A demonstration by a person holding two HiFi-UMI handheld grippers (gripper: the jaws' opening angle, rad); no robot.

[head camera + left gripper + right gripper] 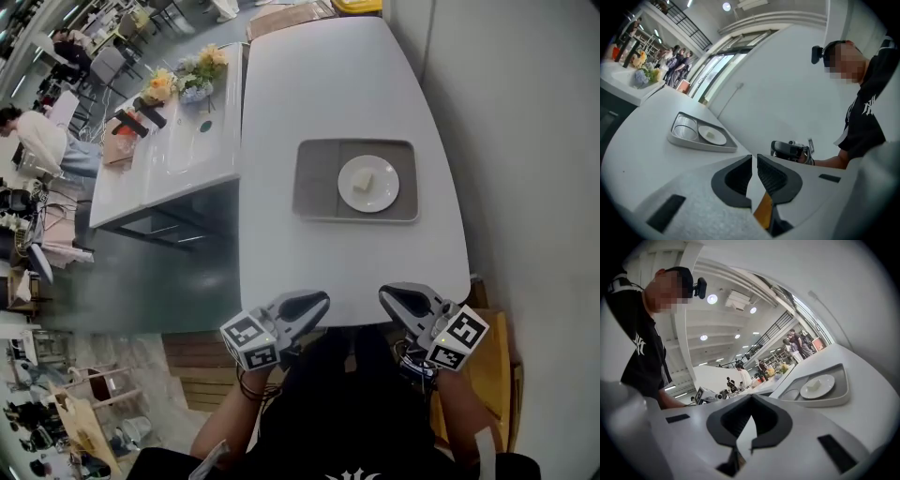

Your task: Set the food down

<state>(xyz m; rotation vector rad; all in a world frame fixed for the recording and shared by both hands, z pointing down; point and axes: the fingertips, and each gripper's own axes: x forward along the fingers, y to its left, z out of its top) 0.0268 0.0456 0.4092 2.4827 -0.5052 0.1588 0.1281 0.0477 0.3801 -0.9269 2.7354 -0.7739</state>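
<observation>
The food (364, 181) is a small pale block, perhaps a piece of cake, though it shows too small for me to say. It lies on a white plate (349, 195), and the plate sits in a grey tray (314, 187) on the white table (309, 94), toward the side of the tray nearer the wall. Both my grippers hang at the near edge of the table, well apart from the tray, pointing roughly toward each other. My left gripper (754, 157) has its fingers a thin slit apart, the table showing through the gap and nothing between them. My right gripper (751, 397) has its fingertips pressed together, empty too. Beyond the table's left side stands another white table with flowers (187, 75) on it.
</observation>
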